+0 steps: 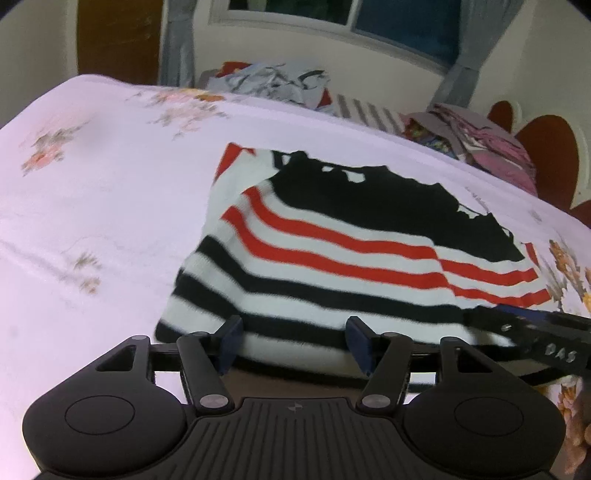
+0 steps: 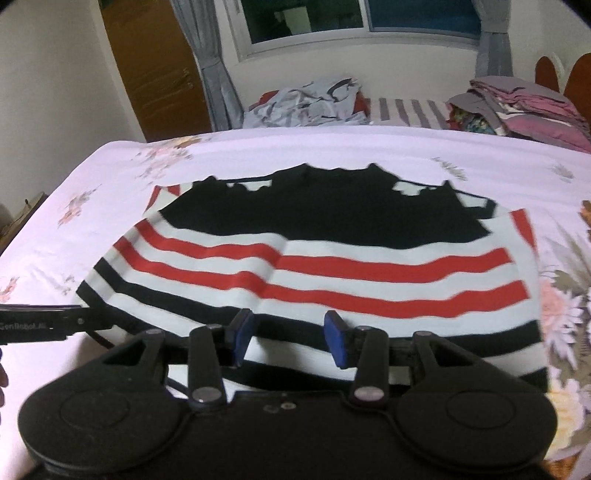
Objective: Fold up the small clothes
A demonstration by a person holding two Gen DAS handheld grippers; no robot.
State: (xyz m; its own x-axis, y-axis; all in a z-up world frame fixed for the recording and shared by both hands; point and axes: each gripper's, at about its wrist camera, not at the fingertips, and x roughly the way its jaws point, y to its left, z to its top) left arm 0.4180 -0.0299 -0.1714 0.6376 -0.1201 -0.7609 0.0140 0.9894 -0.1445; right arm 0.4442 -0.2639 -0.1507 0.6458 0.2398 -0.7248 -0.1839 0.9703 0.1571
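Since the striped garment lies spread flat on the flowered bed sheet, near the bed's near edge and toward its right-hand side as the left wrist view shows it, both claws stand over its near hem, which looks like the readiness for a fold away from the person. Its black upper part lies farthest off, with red and white stripes in the middle and black and white stripes nearest, so a lift of the hem would likely carry it over toward the black part. The left claw is parted fairly wide with nothing between its blue pads; stripes show through the gap, but whether the tips rest on the cloth or hang just above it I cannot tell. The right claw is parted more narrowly and likewise holds nothing, its pads over the black and white stripes at the hem. Each claw shows in the other's view only as a dark bar entering from the side, its tip hard to make out. Motion blur softens the stripes and the hem. A crease runs through the red stripes, so the garment may already be doubled, though that is a guess. Beyond the bed's far edge, a rumpled pale heap of clothes and a folded stack sit below the window; what they rest on is hidden.
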